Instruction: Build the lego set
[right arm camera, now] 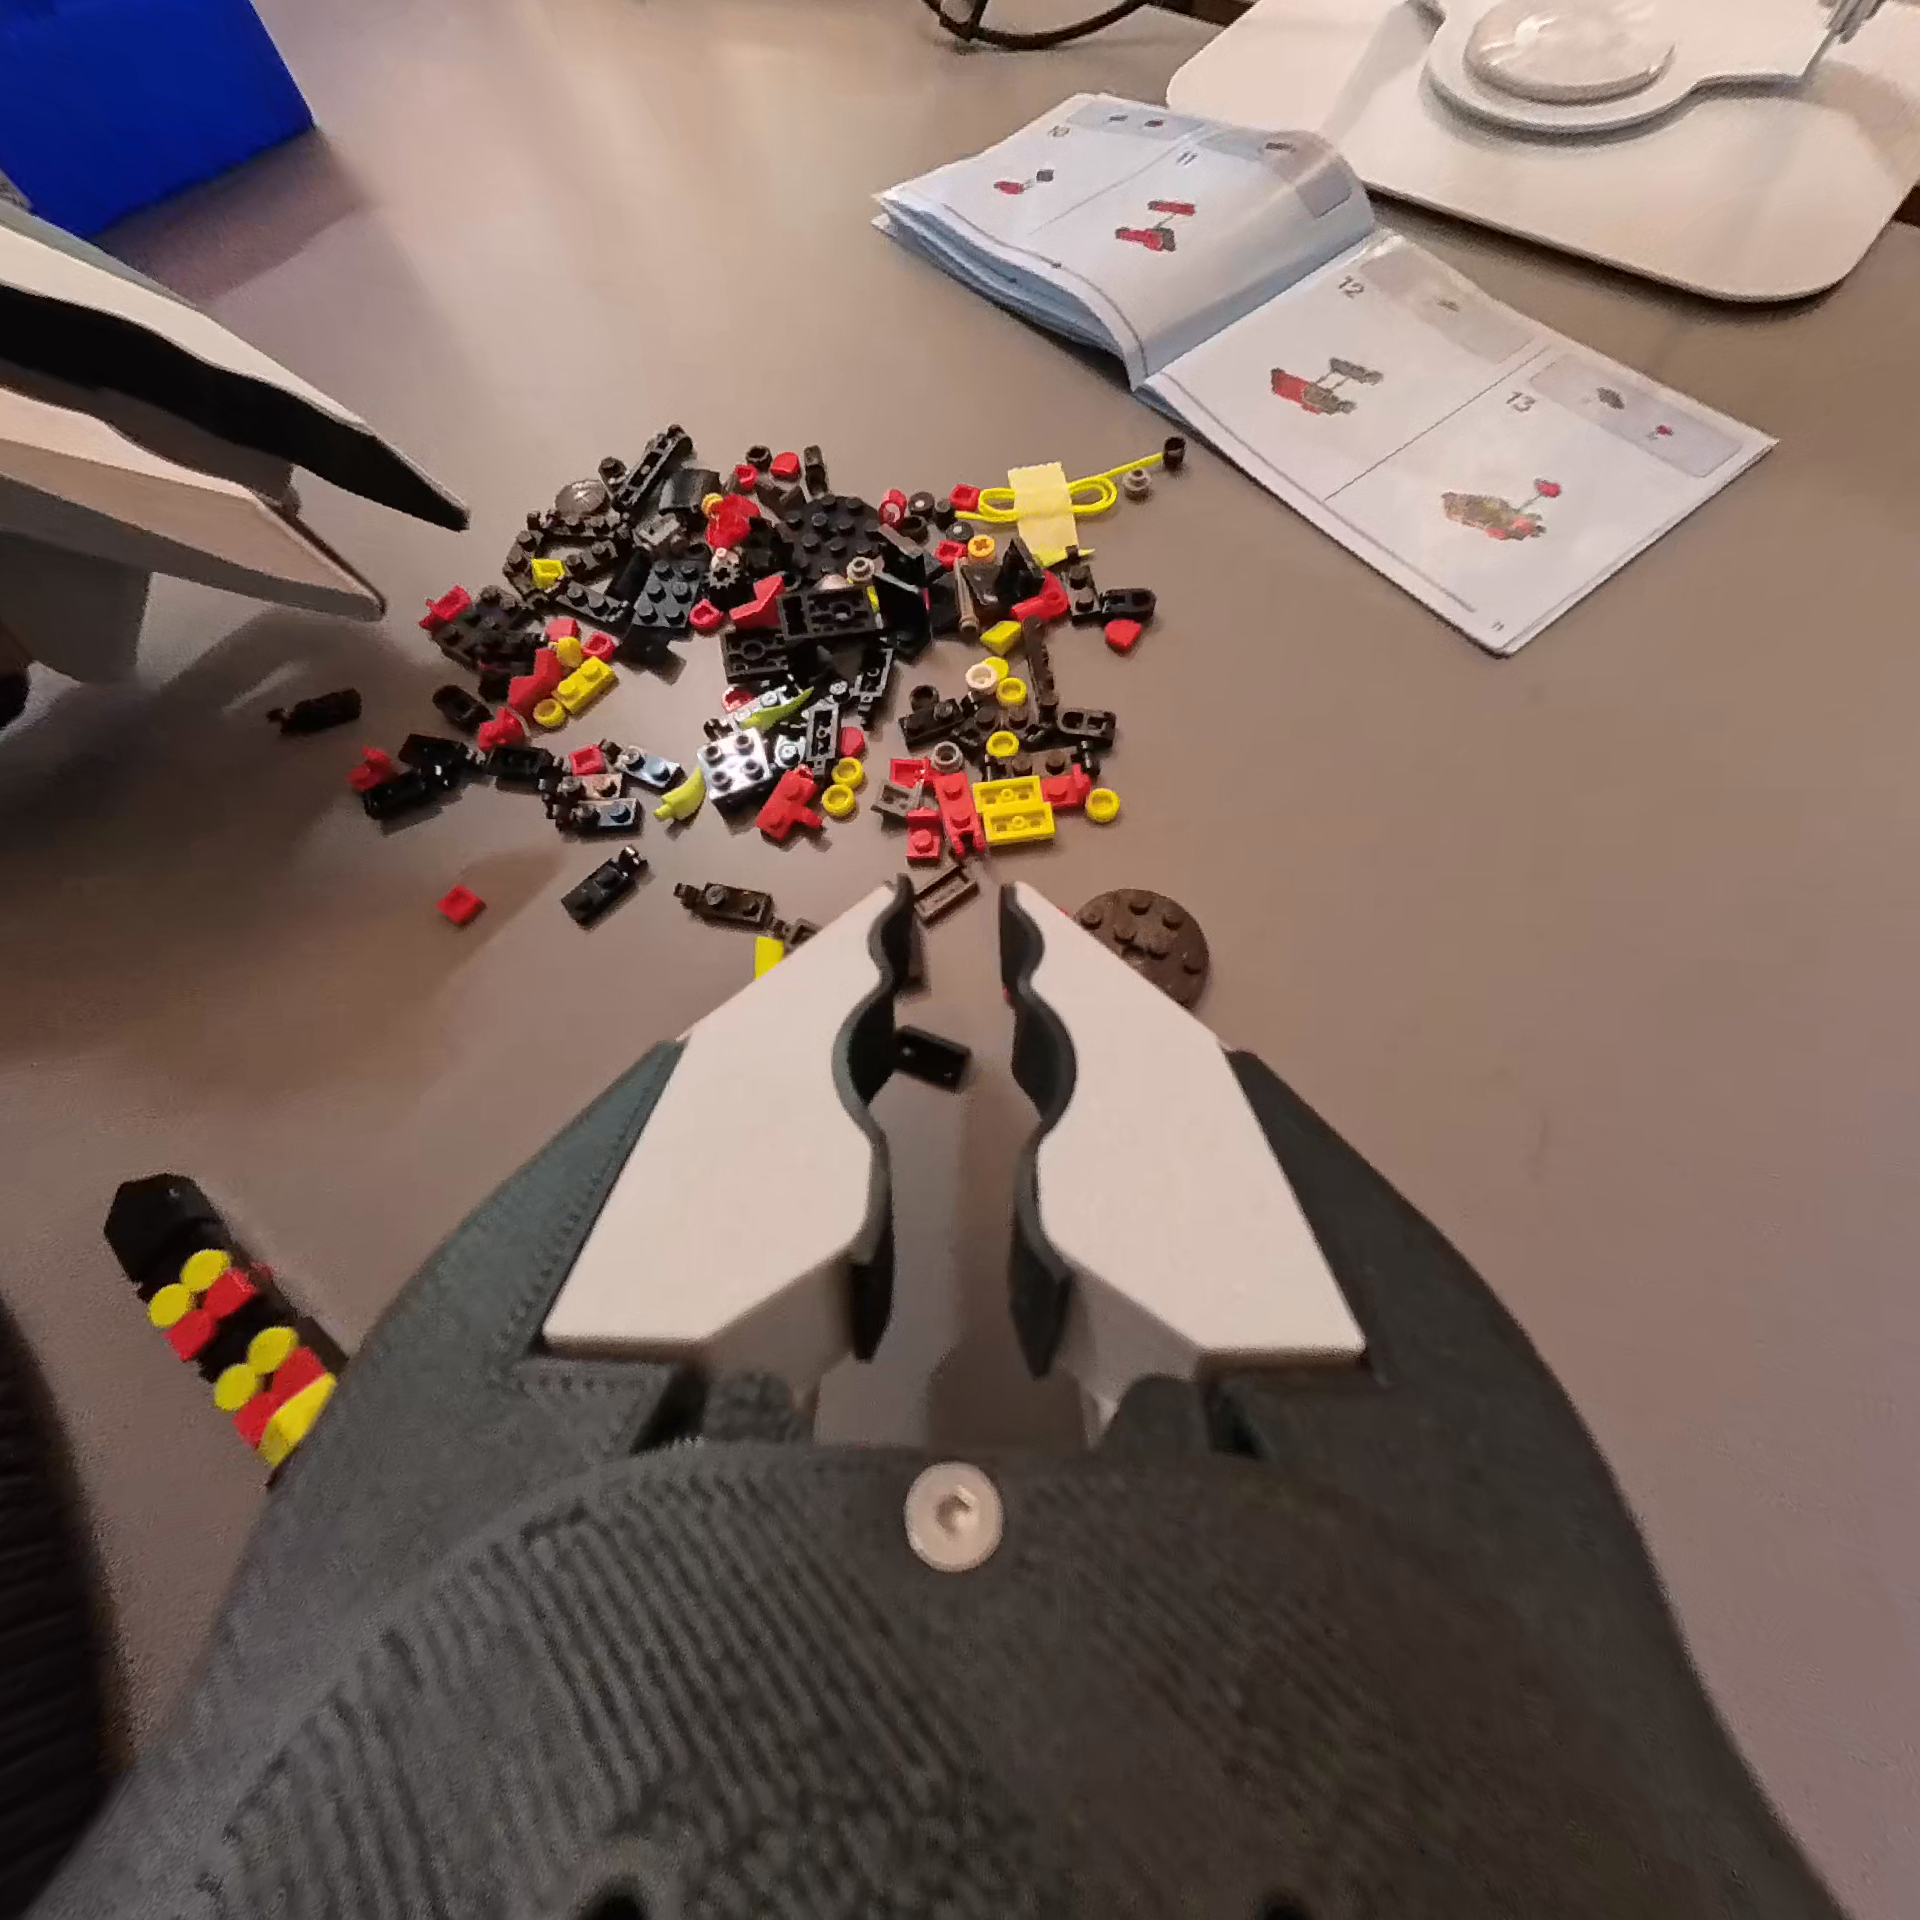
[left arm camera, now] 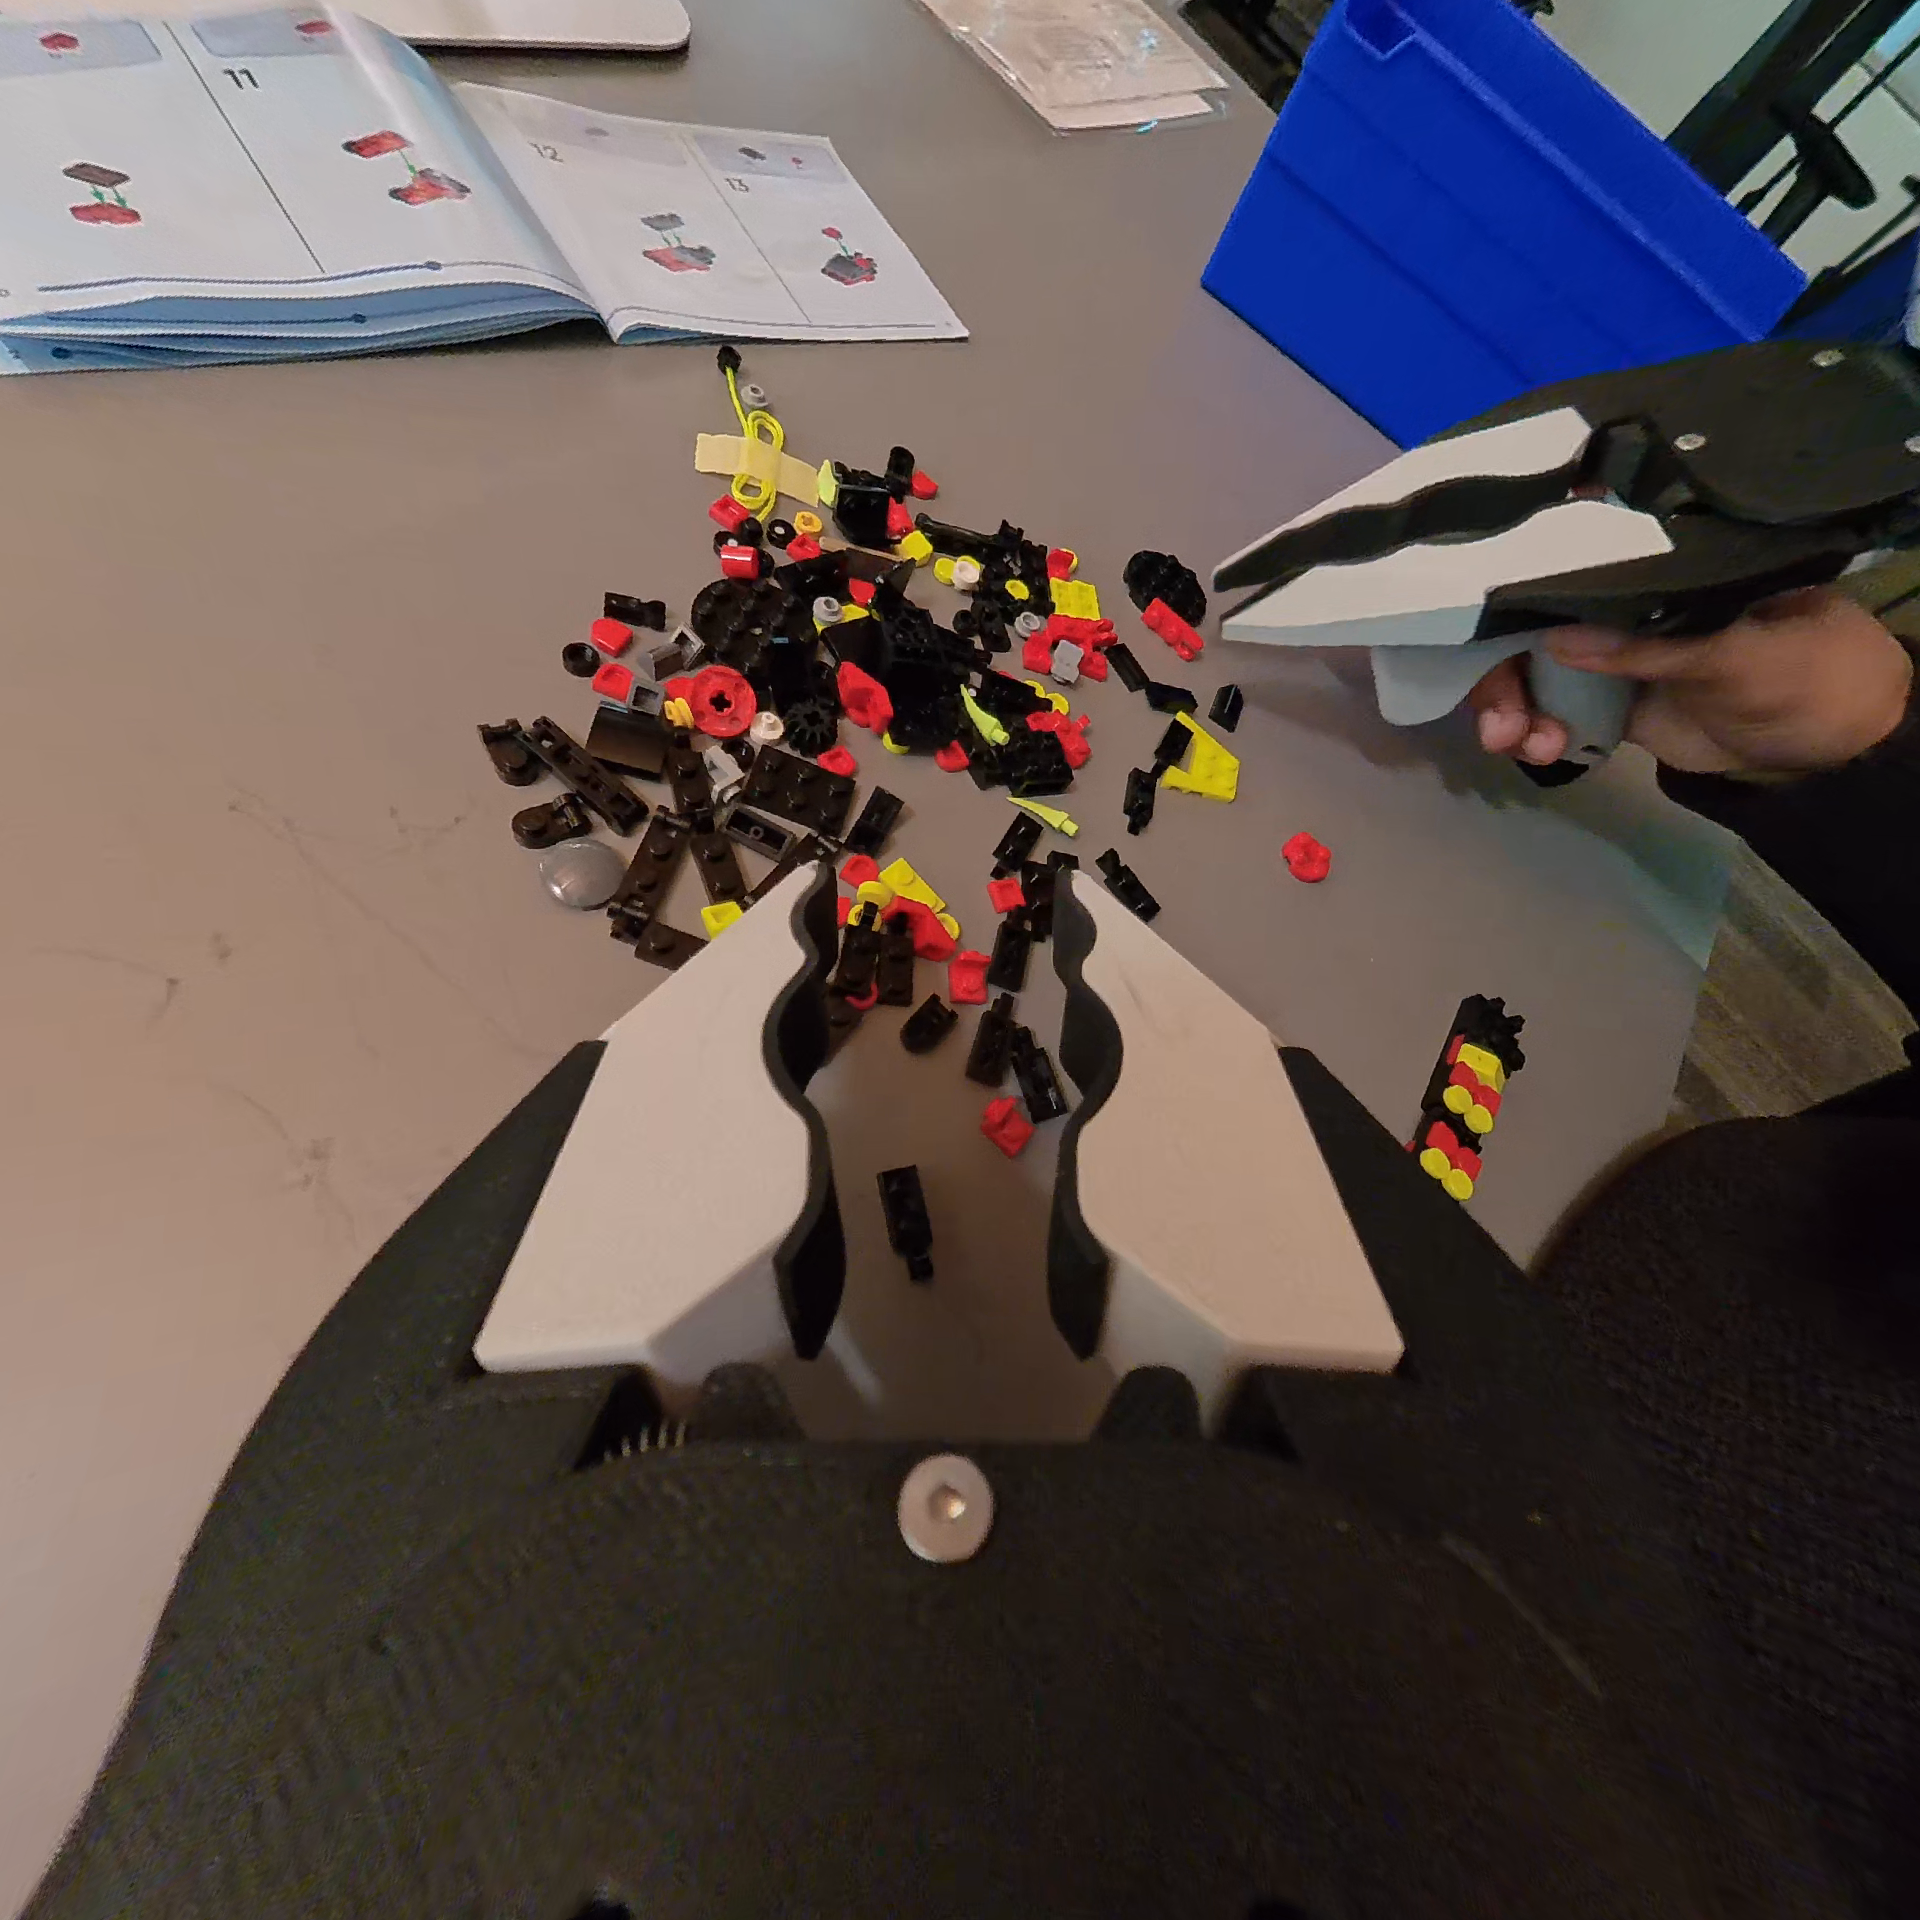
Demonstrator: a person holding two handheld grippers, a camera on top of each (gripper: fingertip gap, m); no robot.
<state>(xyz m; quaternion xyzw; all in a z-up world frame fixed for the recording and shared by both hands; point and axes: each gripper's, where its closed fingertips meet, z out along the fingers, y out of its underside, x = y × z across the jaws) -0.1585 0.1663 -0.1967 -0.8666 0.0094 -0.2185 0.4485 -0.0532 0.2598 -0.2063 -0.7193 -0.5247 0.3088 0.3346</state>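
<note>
A: What took up the most room?

B: The grey table [left arm camera: 260, 831], which carried everything. At two o'clock in the left wrist view stood a blue bin [left arm camera: 1475, 239]. An open instruction booklet [left arm camera: 343, 197] lay at eleven o'clock there, and at one o'clock in the right wrist view, with a white flat stand [right arm camera: 1662, 177] just behind it.

A: And the grippers?

B: The left gripper [left arm camera: 940, 894] filled the six o'clock half of its own view, its jaws spread wide with nothing between them but loose bricks lying on the table below. The right gripper [right arm camera: 951, 904] had its jaws parted by a narrower gap and also held nothing. In the left wrist view it came in from three o'clock, a hand [left arm camera: 1704, 686] on its handle, tips pointing at the pile.

A: Where were the pieces?

B: A pile of bricks [left arm camera: 883, 707], black, red and yellow, lay scattered mid-table, at twelve o'clock from both sets of tips. A partly built strip [left arm camera: 1470, 1091] of black with red and yellow studs lay apart at four o'clock in the left view, eight o'clock in the right.

A: Anything smaller?

B: A black round plate [right arm camera: 1148, 940] just beside the right gripper's tip, a yellow string [left arm camera: 753, 452] taped at the pile's far edge, and one red piece [left arm camera: 1306, 857] off alone.
</note>
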